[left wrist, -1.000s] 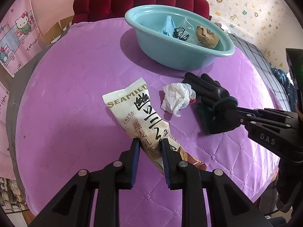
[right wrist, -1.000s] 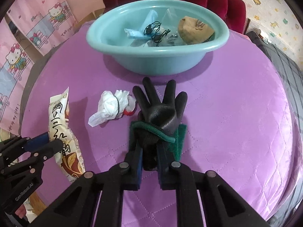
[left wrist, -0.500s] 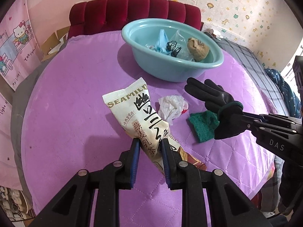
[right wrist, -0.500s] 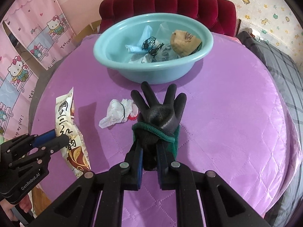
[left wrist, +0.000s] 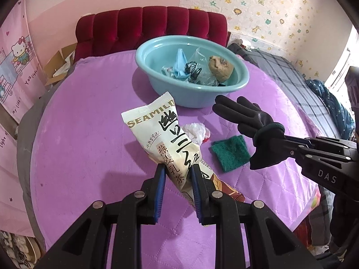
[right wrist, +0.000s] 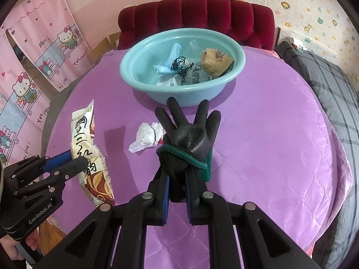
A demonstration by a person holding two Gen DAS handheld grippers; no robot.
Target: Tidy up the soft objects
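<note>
My left gripper (left wrist: 177,170) is shut on a cream snack packet (left wrist: 166,136) with dark lettering, held above the purple quilted table (left wrist: 89,116). The same packet (right wrist: 84,143) shows at the left of the right wrist view, pinched by the left gripper (right wrist: 76,160). My right gripper (right wrist: 177,174) is shut on the cuff of a black glove (right wrist: 188,132), lifted with its fingers spread toward the basin; from the left wrist view the glove (left wrist: 249,121) hangs at the right. A green scouring pad (left wrist: 231,152) and a crumpled white tissue (left wrist: 195,130) lie on the cloth.
A light blue basin (right wrist: 143,85) stands at the far middle of the table, holding a blue mask (right wrist: 168,65), black cords, clear plastic and a tan pouch (right wrist: 215,61). A red padded chair back (right wrist: 197,15) rises behind it. Pink curtains (right wrist: 33,62) hang left; a plaid bed (right wrist: 325,74) sits right.
Both grippers have risen with their loads. The glove came up off the green pad, which now lies uncovered on the cloth, and the packet's tip is higher above the table.
</note>
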